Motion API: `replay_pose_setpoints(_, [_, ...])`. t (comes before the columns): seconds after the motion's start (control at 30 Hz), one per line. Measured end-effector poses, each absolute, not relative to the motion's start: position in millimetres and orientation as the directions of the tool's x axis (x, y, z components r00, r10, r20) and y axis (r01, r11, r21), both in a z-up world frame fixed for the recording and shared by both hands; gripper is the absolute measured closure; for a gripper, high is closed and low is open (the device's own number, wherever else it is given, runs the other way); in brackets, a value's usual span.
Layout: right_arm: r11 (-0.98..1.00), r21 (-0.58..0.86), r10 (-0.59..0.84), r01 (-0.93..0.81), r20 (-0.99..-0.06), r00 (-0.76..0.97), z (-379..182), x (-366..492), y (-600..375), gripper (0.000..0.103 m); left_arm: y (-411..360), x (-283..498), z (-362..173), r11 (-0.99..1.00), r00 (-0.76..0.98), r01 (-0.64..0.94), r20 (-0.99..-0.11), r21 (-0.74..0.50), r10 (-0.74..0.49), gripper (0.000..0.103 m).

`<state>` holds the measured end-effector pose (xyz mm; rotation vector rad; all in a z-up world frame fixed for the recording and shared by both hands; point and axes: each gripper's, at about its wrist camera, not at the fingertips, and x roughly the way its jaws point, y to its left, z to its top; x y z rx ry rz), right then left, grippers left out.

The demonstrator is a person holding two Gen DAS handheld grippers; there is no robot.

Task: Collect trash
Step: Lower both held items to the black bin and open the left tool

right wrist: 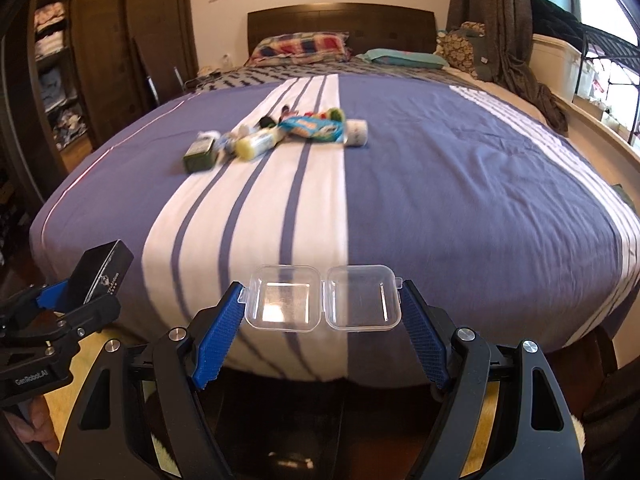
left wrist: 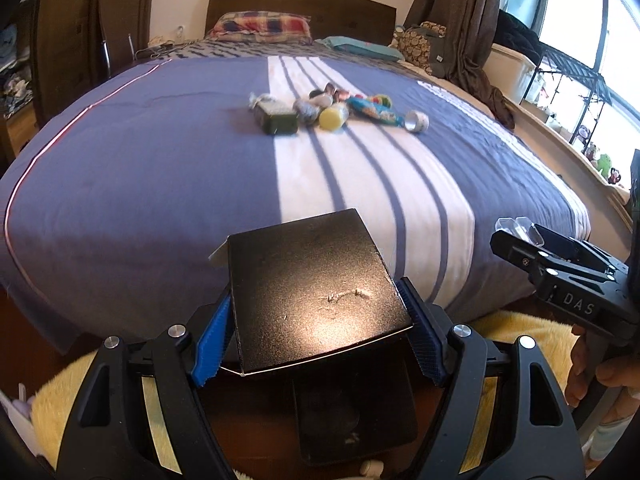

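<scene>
My left gripper [left wrist: 316,312] is shut on a black cardboard box [left wrist: 316,292], held off the foot of the bed; the box also shows in the right wrist view [right wrist: 102,270]. My right gripper [right wrist: 322,300] is shut on an opened clear plastic clamshell case [right wrist: 322,300], also seen in the left wrist view [left wrist: 518,228]. A pile of trash lies mid-bed: a dark green carton [left wrist: 278,118], a yellow bottle [left wrist: 334,116], a blue snack wrapper [left wrist: 374,110], a tape roll [left wrist: 418,120] and small wrappers.
A dark bin-like container [left wrist: 352,412] sits on the floor below the left gripper, beside a yellow fluffy rug [left wrist: 532,332]. The striped blue and white bedspread [right wrist: 460,184] covers the bed. A wardrobe [right wrist: 52,80] stands left; a window ledge with clutter [left wrist: 576,128] is right.
</scene>
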<state>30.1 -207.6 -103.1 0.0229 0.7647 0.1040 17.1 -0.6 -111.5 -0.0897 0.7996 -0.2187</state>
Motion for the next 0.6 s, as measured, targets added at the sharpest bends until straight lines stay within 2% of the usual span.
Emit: replay_pose_setpoints(0.6, [0.985, 0.148, 0.175, -0.093, -0.839, 0.515, -191, 15, -214, 0.025, -19, 1, -206, 0.961, 0.456, 0.211, -0.852, -0.178, -0.258, 0.03])
